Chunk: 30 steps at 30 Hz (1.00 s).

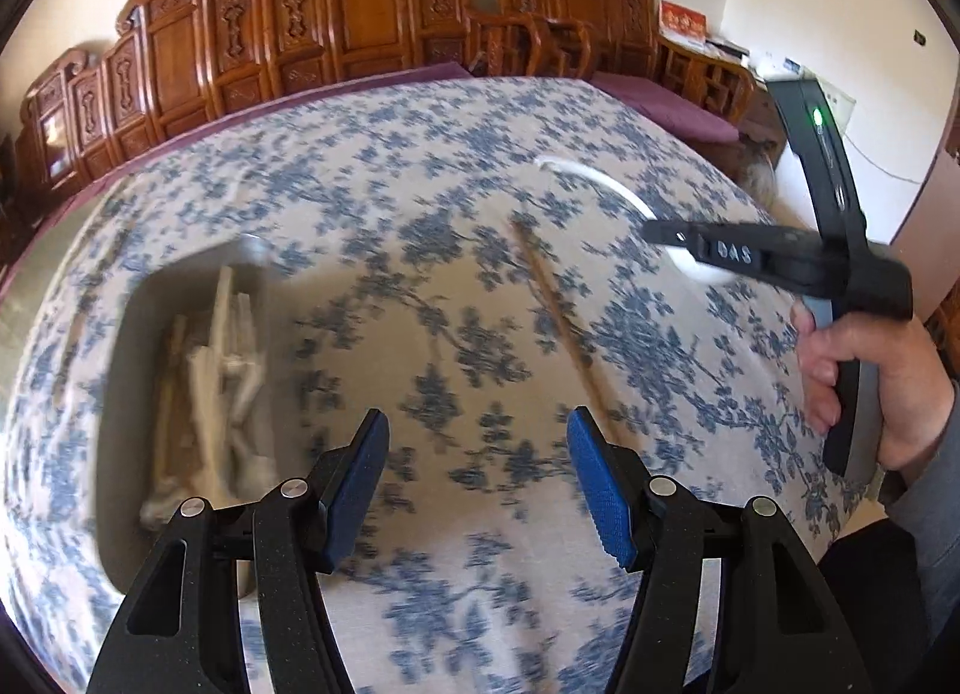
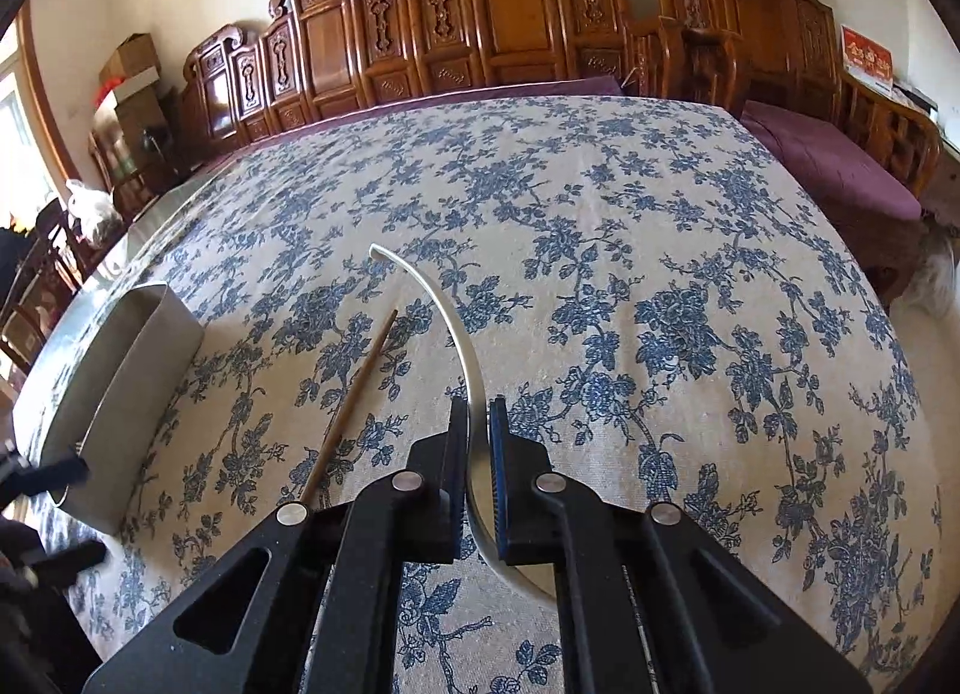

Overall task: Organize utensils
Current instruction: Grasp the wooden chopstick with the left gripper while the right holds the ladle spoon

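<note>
My right gripper [image 2: 479,412] is shut on a thin white curved piece [image 2: 447,310] that looks like a small plate seen on edge. The left wrist view shows the plate [image 1: 600,181] in the right gripper [image 1: 651,232], lifted off the cloth at the right. My left gripper [image 1: 477,430] is open and empty above the blue floral tablecloth [image 1: 420,202]. A brown chopstick [image 1: 558,316] lies on the cloth just past its right finger; the chopstick [image 2: 354,400] appears left of the plate. A grey bin [image 1: 117,394] on the left holds several pale utensils [image 1: 222,382].
The bin [image 2: 132,364] stands near the table's left edge. Carved wooden benches [image 2: 510,22] with purple cushions [image 2: 840,166] line the far side. A person's hand [image 1: 864,382] grips the right handle. Boxes [image 2: 129,76] are stacked in the far left corner.
</note>
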Each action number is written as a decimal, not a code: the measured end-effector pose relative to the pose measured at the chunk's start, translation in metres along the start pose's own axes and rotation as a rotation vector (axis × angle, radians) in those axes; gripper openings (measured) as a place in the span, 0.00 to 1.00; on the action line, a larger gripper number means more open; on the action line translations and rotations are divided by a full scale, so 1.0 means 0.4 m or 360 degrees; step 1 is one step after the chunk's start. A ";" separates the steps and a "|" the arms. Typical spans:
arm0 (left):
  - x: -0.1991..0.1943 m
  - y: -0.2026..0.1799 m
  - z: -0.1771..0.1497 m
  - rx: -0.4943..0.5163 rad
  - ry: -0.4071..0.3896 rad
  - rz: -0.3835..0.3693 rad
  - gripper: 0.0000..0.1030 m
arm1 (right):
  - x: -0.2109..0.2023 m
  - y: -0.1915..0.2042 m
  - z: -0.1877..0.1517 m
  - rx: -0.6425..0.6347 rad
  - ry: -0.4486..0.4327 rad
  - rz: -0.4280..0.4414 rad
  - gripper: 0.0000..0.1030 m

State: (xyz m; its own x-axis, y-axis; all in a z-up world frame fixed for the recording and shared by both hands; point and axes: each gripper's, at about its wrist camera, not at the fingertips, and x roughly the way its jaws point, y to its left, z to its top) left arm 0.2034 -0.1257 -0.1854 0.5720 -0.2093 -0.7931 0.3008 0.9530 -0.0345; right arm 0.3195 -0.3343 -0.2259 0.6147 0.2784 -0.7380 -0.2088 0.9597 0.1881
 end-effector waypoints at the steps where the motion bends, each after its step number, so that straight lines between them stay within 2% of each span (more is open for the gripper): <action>1: 0.015 -0.017 -0.001 0.0018 0.0016 -0.0007 0.57 | -0.001 -0.002 -0.001 0.0001 -0.0001 0.0002 0.08; 9: 0.122 -0.100 0.024 0.0093 0.0111 -0.0041 0.49 | -0.009 -0.047 -0.005 0.0078 -0.0016 0.0016 0.08; 14: 0.182 -0.120 0.052 0.0102 0.0156 -0.0035 0.46 | -0.012 -0.059 -0.008 0.0106 -0.0024 0.0032 0.08; 17: 0.209 -0.131 0.061 0.0108 0.0176 -0.0031 0.41 | -0.011 -0.059 -0.007 0.0105 -0.0018 0.0034 0.08; 20: 0.218 -0.134 0.071 0.0115 0.0162 -0.0019 0.32 | -0.013 -0.057 -0.009 0.0092 -0.0021 0.0020 0.08; 22: 0.221 -0.130 0.076 0.0112 0.0162 -0.0018 0.21 | -0.016 -0.055 -0.008 0.0098 -0.0026 0.0018 0.08; 23: 0.221 -0.127 0.077 0.0109 0.0165 -0.0022 0.10 | -0.018 -0.053 -0.008 0.0095 -0.0027 0.0014 0.08; 24: 0.219 -0.121 0.076 0.0101 0.0174 -0.0032 0.06 | -0.017 -0.052 -0.011 0.0091 -0.0025 0.0008 0.08; 30: 0.188 -0.086 0.043 0.0086 0.0207 -0.0021 0.04 | 0.003 -0.032 -0.028 0.0057 0.0034 -0.0038 0.08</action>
State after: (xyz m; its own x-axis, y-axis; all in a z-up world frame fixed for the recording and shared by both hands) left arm 0.2492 -0.1780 -0.2333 0.4650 -0.1883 -0.8650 0.3504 0.9365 -0.0155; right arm 0.3143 -0.3469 -0.2365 0.6026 0.2549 -0.7563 -0.1665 0.9669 0.1932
